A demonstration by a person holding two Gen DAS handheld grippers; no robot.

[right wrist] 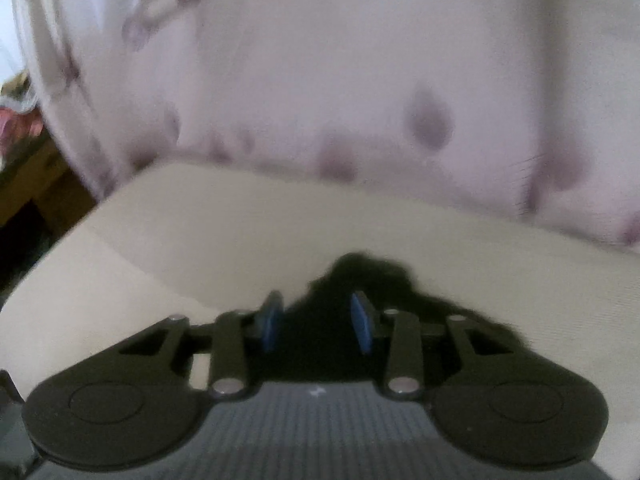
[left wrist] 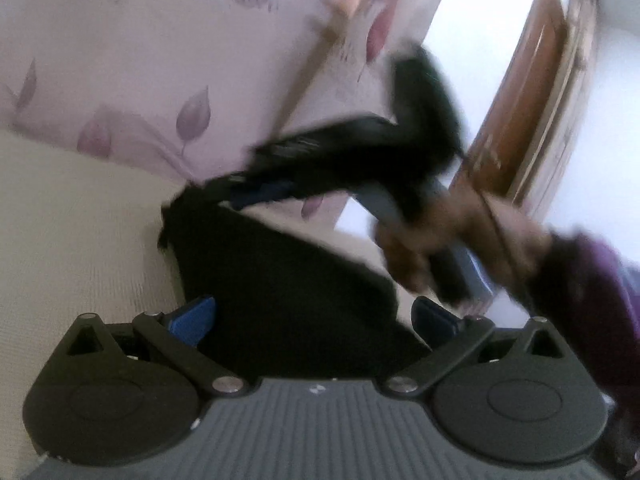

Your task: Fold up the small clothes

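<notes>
The black garment (left wrist: 288, 280) is spread on the cream surface (left wrist: 80, 220), directly ahead of both grippers. The left gripper (left wrist: 314, 316) is held wide apart over its near edge, gripping nothing; the right gripper (left wrist: 244, 192) is partly closed around the far corner, its long axis running diagonally between them.

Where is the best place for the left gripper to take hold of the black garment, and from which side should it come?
Probably the near edge of the black garment, which already lies between the open left gripper pads. Come straight forward, low over the cream surface; the right gripper seems to lift the far corner, so the cloth hangs taut.
</notes>
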